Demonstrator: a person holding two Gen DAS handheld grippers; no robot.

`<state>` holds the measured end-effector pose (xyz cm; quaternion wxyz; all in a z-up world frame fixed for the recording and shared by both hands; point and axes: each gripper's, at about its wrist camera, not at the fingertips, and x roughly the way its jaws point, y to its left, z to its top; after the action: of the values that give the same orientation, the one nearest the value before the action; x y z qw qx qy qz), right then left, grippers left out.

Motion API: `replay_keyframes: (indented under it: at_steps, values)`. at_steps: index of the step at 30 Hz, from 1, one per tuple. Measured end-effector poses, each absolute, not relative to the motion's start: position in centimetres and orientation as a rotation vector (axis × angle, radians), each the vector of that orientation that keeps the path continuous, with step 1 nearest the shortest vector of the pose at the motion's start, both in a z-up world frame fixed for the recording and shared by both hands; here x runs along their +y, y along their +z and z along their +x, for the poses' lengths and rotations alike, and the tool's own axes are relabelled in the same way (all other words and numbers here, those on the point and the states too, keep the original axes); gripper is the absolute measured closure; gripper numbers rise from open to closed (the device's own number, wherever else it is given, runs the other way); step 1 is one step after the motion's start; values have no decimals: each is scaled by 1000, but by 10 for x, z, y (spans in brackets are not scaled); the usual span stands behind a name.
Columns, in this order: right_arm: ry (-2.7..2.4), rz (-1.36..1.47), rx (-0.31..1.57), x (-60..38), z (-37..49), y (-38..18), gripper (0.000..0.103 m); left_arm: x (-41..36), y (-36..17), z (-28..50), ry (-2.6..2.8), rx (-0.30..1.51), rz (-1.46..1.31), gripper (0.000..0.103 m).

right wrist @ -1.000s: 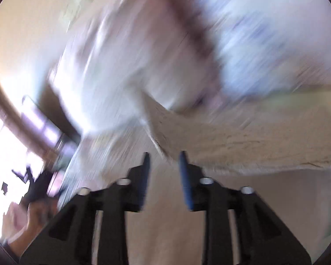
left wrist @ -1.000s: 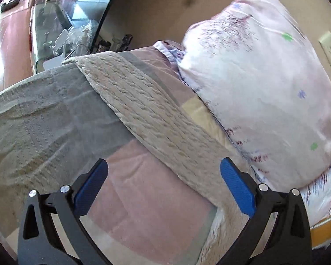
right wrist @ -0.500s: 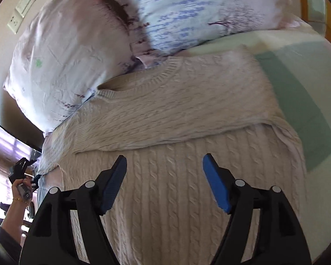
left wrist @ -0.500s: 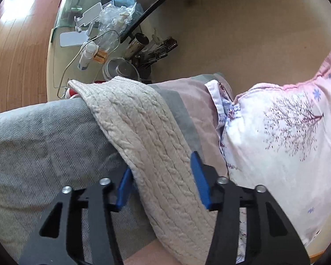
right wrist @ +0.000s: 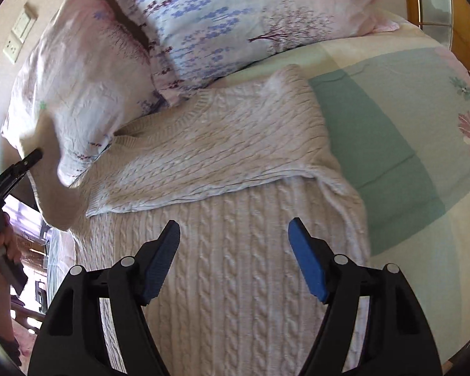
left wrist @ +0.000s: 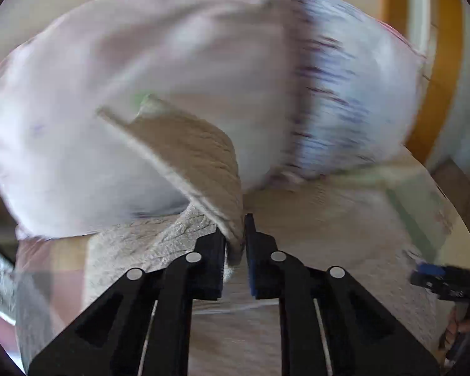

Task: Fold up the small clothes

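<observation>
A cream cable-knit sweater (right wrist: 235,250) lies flat on the bed, its neckline toward the head of the bed, just beside the two floral pillows there: a pink one (right wrist: 78,78) nearer the wall and a pale blue one (right wrist: 235,15) next to it. One sleeve (right wrist: 219,153) is folded across the chest, running from the bed's green-patched side toward the pink pillow. The bedspread (right wrist: 391,131) shows cream, green and flowered patches past the sweater's side edge. The right gripper (right wrist: 233,260) hovers over the lower body of the sweater with its blue-padded jaws spread wide and nothing between them. The left gripper (left wrist: 235,244) is clamped on the other sleeve (left wrist: 197,156), jaws nearly together with knit pinched between them, and the sleeve stands up from the jaws in front of the pink pillow (left wrist: 109,94) (this view is heavily motion-blurred, so finer detail is lost). In the right wrist view the left gripper's black tip (right wrist: 28,159) appears at the far left edge by the pink pillow, with the person's hand (right wrist: 3,238) below it. A wall socket plate (right wrist: 14,47) sits on the wall beyond the pillows
</observation>
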<state>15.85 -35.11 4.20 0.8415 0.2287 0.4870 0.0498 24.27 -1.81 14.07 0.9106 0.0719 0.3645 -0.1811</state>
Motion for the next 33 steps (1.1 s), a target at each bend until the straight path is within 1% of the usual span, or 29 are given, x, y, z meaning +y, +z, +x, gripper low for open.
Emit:
replay_keyframes:
  at_steps: [1, 2, 4, 5, 7, 8, 10, 12, 14, 15, 16, 17, 18, 19, 20, 21, 22, 24, 26, 27, 29, 33]
  values:
    - [102, 486, 1034, -357, 158, 40, 30, -61, 128, 235, -453, 782, 183, 70]
    - [100, 489, 1039, -361, 156, 39, 30, -80, 117, 233, -478, 812, 206, 67]
    - [100, 512, 1048, -375, 149, 40, 30, -92, 93, 229, -455, 901, 211, 66]
    - [95, 517, 1042, -381, 142, 42, 30, -79, 85, 227, -427, 934, 182, 65]
    - [78, 528, 1039, -399, 123, 43, 30, -39, 73, 210, -352, 968, 105, 51]
    - [71, 543, 1053, -408, 113, 40, 30, -13, 67, 201, -306, 983, 73, 49]
    - [71, 595, 1089, -421, 95, 33, 33, 38, 56, 178, -208, 1028, 19, 49]
    - [90, 649, 1127, -428, 78, 24, 38, 83, 45, 152, -143, 1080, -67, 49]
    - [114, 671, 1168, -427, 66, 16, 44, 108, 36, 127, -126, 1129, -167, 49]
    - [142, 683, 1204, -424, 60, 9, 49, 114, 30, 116, -126, 1158, -211, 51]
    - [172, 698, 1234, -419, 55, 4, 52, 118, 23, 106, -136, 1183, -247, 53]
    - [199, 707, 1230, -415, 49, 4, 52, 119, 18, 95, -147, 1200, -281, 54]
    - [239, 733, 1253, -411, 45, 1, 56, 117, 18, 83, -154, 1176, -292, 55]
    - [269, 761, 1272, -409, 41, -2, 64, 118, 16, 74, -178, 1187, -320, 60]
    - [300, 795, 1292, -405, 36, -6, 67, 119, 15, 64, -199, 1194, -369, 65]
    - [337, 837, 1318, -401, 29, -12, 75, 122, 15, 54, -207, 1192, -406, 72]
    - [367, 865, 1339, -397, 24, -16, 84, 124, 12, 45, -218, 1199, -454, 76]
    - [401, 886, 1374, -389, 16, -23, 89, 123, 7, 27, -215, 1212, -519, 82]
    - [415, 907, 1376, -385, 13, -24, 91, 118, 5, 19, -214, 1216, -544, 84]
    - [422, 925, 1369, -384, 14, -24, 93, 117, 4, 19, -216, 1219, -555, 89]
    - [443, 940, 1332, -382, 22, -19, 94, 116, 3, 20, -220, 1220, -577, 95]
    - [503, 1005, 1197, -386, 57, 6, 95, 126, 26, 52, -271, 1141, -617, 96]
